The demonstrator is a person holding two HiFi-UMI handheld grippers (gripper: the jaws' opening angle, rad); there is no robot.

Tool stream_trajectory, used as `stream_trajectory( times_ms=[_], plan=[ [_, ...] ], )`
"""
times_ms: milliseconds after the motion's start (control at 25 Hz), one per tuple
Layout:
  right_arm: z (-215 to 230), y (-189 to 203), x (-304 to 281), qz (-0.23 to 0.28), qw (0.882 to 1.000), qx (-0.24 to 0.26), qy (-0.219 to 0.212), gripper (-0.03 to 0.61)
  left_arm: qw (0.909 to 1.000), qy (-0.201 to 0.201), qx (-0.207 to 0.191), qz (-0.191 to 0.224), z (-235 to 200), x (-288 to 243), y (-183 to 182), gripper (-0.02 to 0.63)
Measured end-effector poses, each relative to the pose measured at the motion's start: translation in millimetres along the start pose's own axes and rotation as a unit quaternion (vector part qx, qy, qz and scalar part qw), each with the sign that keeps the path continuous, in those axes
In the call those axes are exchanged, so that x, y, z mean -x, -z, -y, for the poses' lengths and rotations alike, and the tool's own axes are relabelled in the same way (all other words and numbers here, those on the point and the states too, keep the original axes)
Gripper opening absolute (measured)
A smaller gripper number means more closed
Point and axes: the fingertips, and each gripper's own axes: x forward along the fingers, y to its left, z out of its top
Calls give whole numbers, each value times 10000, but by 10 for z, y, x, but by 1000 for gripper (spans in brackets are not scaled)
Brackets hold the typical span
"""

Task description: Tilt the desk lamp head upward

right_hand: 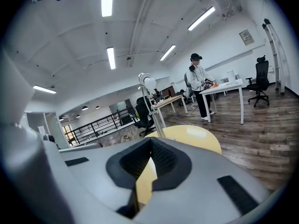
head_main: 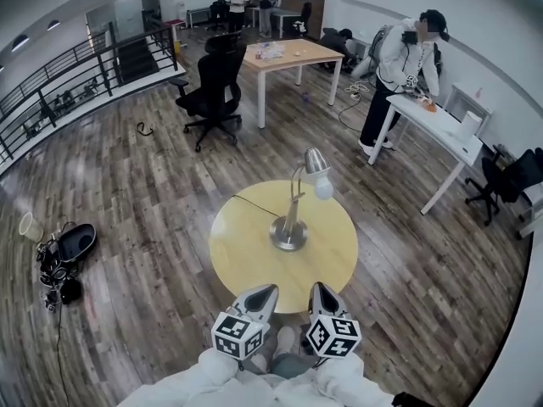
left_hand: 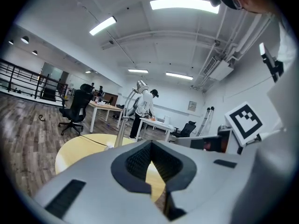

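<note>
A round yellow bench [head_main: 246, 261] stands on a wood floor, with a silver desk lamp [head_main: 293, 206] upright near its middle on a round base. The task looks unstarted: the lamp head [head_main: 316, 164], at the top of the curved neck, droops, its white bulb [head_main: 324, 188] facing down. The left tool [head_main: 268, 290] and right tool [head_main: 316, 287] hover at the bench's near edge, well apart from the lamp, both closed on nothing.

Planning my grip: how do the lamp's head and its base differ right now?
The lamp head hangs raised on the curved neck; the lamp base sits flat on the round table. The head is a bell shade with a white bulb showing, tilted downward; the base is a low disc. Both are silvery metal.
</note>
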Motion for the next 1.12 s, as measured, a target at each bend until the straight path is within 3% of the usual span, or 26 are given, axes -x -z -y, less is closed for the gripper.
stream_trajectory(
  times_ms=[320, 560, 1120],
  plan=[
    [-198, -56, 325, 216, 9994, 186, -217, 12, 9996, -140, 23, 230, 154, 252, -7, -2],
    [-202, -94, 374, 123, 9981, 473, -363, 12, 9995, -205, 85, 240, 220, 198, -23, -2],
    [-167, -139, 306, 74, 9969, 611, -486, 12, 9990, -384, 102, 205, 185, 145, -35, -2]
  ],
)
